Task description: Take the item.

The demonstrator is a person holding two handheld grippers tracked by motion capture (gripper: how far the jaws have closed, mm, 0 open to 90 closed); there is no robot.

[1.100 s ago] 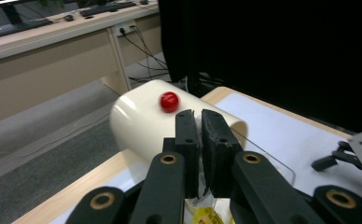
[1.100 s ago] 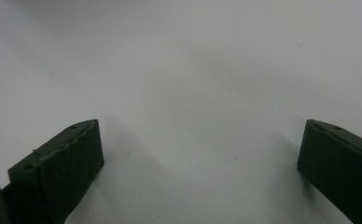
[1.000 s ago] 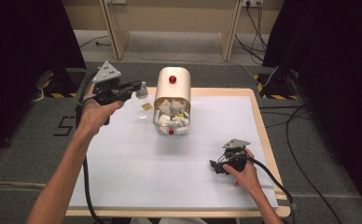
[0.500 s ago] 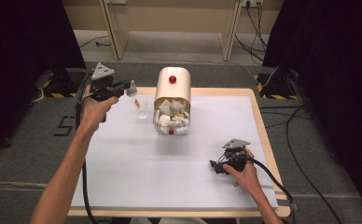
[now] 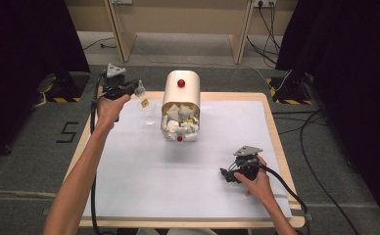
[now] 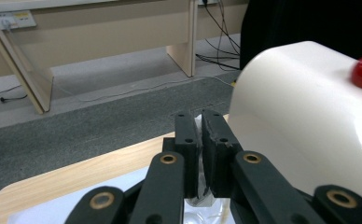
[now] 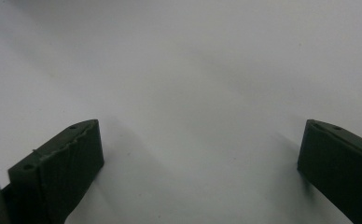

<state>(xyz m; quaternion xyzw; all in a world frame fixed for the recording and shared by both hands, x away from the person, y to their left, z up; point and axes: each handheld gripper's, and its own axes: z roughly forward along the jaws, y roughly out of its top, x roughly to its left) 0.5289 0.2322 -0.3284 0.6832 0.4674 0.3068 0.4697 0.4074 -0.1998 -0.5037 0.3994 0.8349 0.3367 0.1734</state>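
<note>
While pinched between left fingers (image 6: pixel 188 140), sachet (image 6: pixel 198 122)

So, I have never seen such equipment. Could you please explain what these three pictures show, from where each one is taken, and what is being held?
No robot here: a person holds a hand tool with two black jaws in each hand. The high view looks down on a table with a white cover. The left gripper is raised beside a cream container with a red knob, whose open front shows white packets. It pinches something small and white, perhaps a tea bag with a yellow tag hanging over a clear glass.

The other views come from cameras on the tools. The right gripper rests open on the cover, holding nothing.
</note>
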